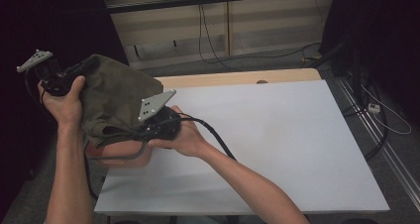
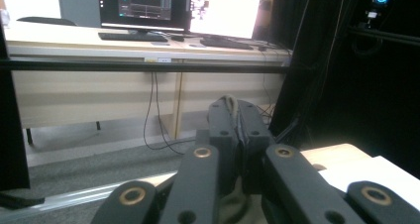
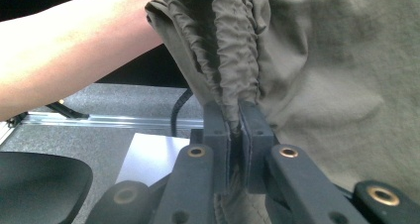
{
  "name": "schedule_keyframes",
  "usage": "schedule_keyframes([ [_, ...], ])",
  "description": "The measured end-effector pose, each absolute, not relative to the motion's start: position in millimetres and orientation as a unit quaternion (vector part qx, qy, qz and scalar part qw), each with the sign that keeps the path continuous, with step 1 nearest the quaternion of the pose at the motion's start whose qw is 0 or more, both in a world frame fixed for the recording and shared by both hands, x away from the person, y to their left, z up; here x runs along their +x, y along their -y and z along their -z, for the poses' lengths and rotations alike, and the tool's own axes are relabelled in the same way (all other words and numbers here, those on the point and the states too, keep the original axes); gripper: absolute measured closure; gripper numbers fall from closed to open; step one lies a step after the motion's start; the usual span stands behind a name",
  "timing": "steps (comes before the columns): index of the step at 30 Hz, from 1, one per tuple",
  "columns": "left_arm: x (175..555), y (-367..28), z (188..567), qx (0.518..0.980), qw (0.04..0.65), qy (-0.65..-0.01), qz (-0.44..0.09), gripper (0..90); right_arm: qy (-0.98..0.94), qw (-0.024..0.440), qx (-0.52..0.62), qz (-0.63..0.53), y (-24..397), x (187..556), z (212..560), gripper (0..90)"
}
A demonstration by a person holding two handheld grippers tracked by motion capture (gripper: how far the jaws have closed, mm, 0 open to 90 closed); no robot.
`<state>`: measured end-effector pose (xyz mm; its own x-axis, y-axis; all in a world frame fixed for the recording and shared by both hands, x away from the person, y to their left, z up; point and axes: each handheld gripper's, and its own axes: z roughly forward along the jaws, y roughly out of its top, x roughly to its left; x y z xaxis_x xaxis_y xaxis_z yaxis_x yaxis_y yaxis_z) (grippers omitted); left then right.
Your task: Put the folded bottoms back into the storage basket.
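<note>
An olive-green cloth garment (image 1: 111,92) hangs bunched between my two grippers above the table's left end. My left gripper (image 1: 67,78) is raised at the far left and is shut on an edge of the cloth; in the left gripper view a thin fold of fabric (image 2: 229,102) sticks out between the pressed pads of that gripper (image 2: 236,112). My right gripper (image 1: 148,127) sits lower, over the table's left edge. Its jaws (image 3: 236,112) are shut on a gathered hem of the garment (image 3: 233,50), which fills the upper right of the right gripper view.
The white table top (image 1: 262,135) stretches to the right. A pinkish container (image 1: 126,157) sits under the cloth at the table's left edge. Beyond the table stand a desk (image 2: 99,40) with monitors (image 2: 143,6), a black rail (image 2: 148,65) and floor cables (image 1: 218,55).
</note>
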<state>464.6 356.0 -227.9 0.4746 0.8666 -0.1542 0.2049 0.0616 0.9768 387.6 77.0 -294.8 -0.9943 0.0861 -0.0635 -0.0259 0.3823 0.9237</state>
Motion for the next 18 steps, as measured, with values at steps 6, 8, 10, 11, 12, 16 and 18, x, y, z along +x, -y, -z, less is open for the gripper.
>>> schedule_keyframes([
  [6,462,-368,228,0.619,0.593,-0.433,-0.281,87.5,-0.834,0.049,0.012,-0.549,-90,387,293,84.8],
  [8,464,-372,228,0.616,0.591,-0.439,-0.280,87.5,-0.837,0.050,0.012,-0.544,-95,389,292,84.8],
  [10,465,-377,230,0.615,0.589,-0.444,-0.279,87.5,-0.840,0.050,0.014,-0.540,-99,391,292,84.8],
  [11,466,-380,232,0.616,0.587,-0.446,-0.278,87.5,-0.841,0.049,0.013,-0.539,-101,392,292,84.8],
  [12,467,-382,233,0.614,0.587,-0.449,-0.277,87.5,-0.842,0.049,0.013,-0.538,-103,392,292,84.8],
  [16,471,-392,240,0.611,0.583,-0.461,-0.272,87.5,-0.844,0.049,0.014,-0.534,-111,394,293,84.8],
  [18,473,-396,244,0.607,0.585,-0.466,-0.270,87.5,-0.844,0.051,0.016,-0.533,-115,395,294,84.8],
])
